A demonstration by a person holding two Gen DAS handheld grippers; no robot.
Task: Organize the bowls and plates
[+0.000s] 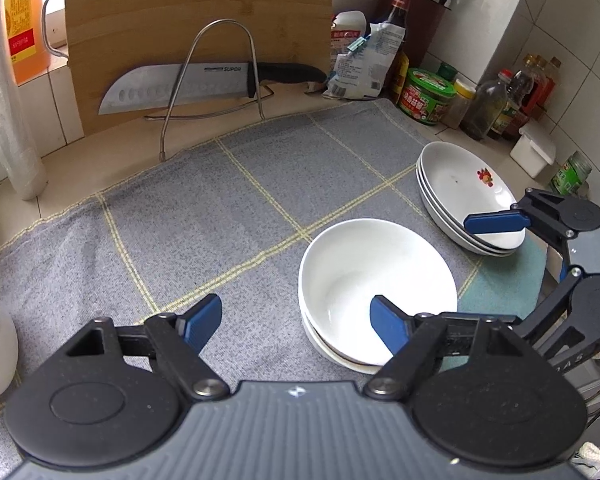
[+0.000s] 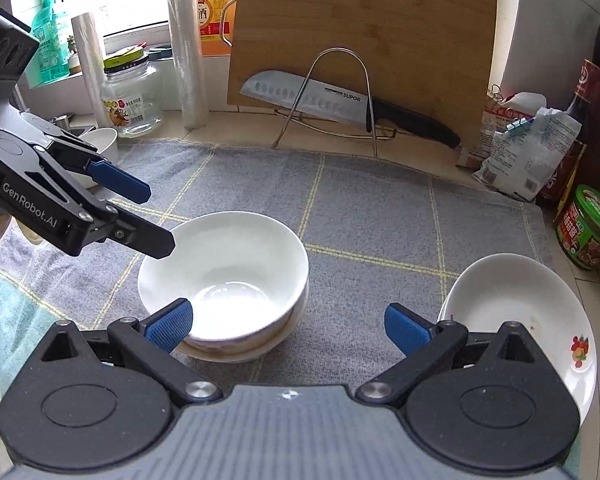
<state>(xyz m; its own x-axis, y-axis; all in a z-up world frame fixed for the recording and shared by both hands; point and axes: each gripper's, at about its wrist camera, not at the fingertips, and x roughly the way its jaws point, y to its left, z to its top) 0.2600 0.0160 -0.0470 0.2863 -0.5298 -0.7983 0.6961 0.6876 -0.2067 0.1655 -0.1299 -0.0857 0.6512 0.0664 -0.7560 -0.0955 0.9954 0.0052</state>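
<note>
Holding both hand-held grippers, left (image 1: 296, 324) and right (image 2: 288, 326), wide and empty, I see bowls (image 2: 236, 264) nested on the cloth (image 1: 228, 184) beside stacked plates (image 1: 460, 188), saving room.

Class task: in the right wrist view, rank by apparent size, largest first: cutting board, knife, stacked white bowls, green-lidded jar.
1. cutting board
2. knife and stacked white bowls: too alike to rank, since the bowls sit nearer
3. green-lidded jar, partly cropped

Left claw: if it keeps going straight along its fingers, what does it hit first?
Probably the grey checked cloth: the left claw is open and angled down at bare cloth, with the stacked white bowls just off to its right side. Depth is uncertain.
</note>
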